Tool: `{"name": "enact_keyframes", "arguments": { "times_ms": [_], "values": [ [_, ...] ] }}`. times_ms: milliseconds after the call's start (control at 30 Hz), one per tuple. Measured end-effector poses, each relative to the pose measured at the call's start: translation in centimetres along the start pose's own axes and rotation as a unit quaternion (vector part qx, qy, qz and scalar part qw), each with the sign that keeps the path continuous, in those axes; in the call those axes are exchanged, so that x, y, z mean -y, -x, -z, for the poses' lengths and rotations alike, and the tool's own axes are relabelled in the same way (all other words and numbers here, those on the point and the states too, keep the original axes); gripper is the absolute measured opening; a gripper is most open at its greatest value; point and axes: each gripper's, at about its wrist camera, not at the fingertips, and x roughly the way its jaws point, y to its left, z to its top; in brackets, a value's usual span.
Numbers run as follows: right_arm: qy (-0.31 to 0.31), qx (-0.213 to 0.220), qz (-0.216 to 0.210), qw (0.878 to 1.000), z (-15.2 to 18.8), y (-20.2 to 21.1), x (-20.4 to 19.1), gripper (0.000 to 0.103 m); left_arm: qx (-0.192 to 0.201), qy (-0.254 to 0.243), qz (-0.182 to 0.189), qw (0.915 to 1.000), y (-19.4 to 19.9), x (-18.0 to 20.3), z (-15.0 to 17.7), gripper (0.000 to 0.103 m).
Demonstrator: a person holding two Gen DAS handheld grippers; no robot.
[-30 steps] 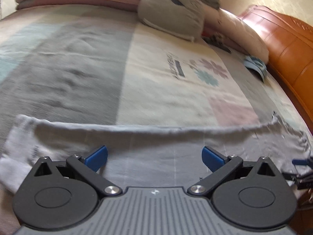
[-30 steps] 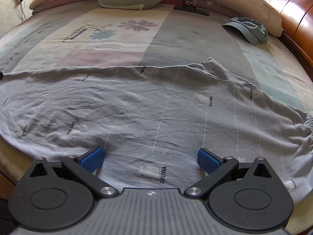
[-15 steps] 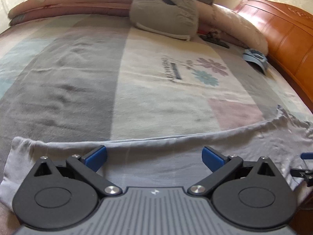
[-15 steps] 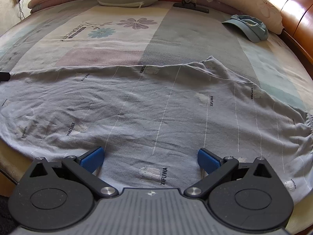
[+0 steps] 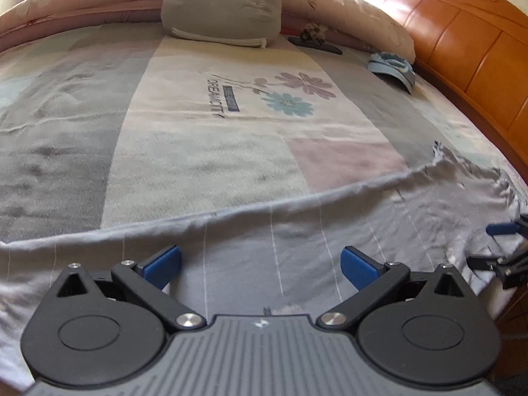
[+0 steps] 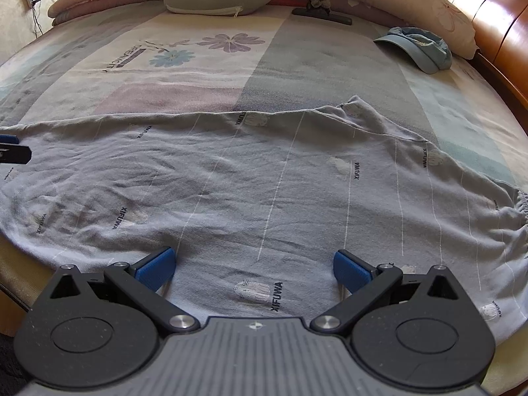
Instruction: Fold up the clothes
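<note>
A pale grey-blue garment with thin white lines and small "XIFUWA" prints lies spread flat along the near edge of the bed. In the left wrist view the same garment runs as a long band across the frame. My left gripper hovers open just above it, nothing between its blue pads. My right gripper is also open over the cloth near the front edge. The right gripper's tip shows at the far right of the left wrist view; the left gripper's tip shows at the right view's left edge.
The bed has a patchwork cover with a flower print. A grey plush pillow and pink pillows line the far side. A blue cap lies at the right, near the orange wooden headboard. A dark flat object lies near the pillows.
The left wrist view has swung to the right and moved closer over the garment, so more cloth fills it. The right gripper has barely shifted. Both stay open.
</note>
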Motion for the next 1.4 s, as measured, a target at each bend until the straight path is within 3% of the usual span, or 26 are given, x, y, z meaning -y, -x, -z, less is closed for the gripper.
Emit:
{"name": "enact_keyframes", "arguments": {
  "times_ms": [233,333,400,600,867,1033,1400],
  "values": [
    [-0.001,0.001,0.003,1.0,0.0,0.1,-0.1,0.103,0.007,-0.017,-0.02,0.9996,-0.2,0.6,-0.9,0.102],
    [-0.01,-0.019,0.002,1.0,-1.0,0.5,-0.1,0.103,0.015,-0.023,-0.027,0.9993,0.6,1.0,-0.9,0.102],
    [0.003,-0.004,-0.011,1.0,-2.1,1.4,-0.6,0.103,0.016,-0.022,-0.036,0.999,1.2,0.8,-0.8,0.102],
    [0.065,0.053,-0.052,0.995,-6.2,2.0,-4.6,0.103,0.018,-0.02,-0.065,0.9975,2.8,0.2,-0.3,0.102],
    [0.14,0.023,-0.119,0.983,-7.1,-2.5,-11.3,0.103,-0.007,0.019,-0.097,0.9951,4.0,-2.3,2.2,0.102],
    [0.167,0.017,-0.106,0.98,-6.3,-3.9,-13.2,0.103,-0.008,0.037,-0.099,0.9944,3.7,-3.6,3.3,0.102],
    [0.141,0.041,-0.1,0.984,-5.7,-4.1,-12.9,0.103,0.009,0.024,-0.107,0.994,3.4,-3.4,3.7,0.102]
  ]
}}
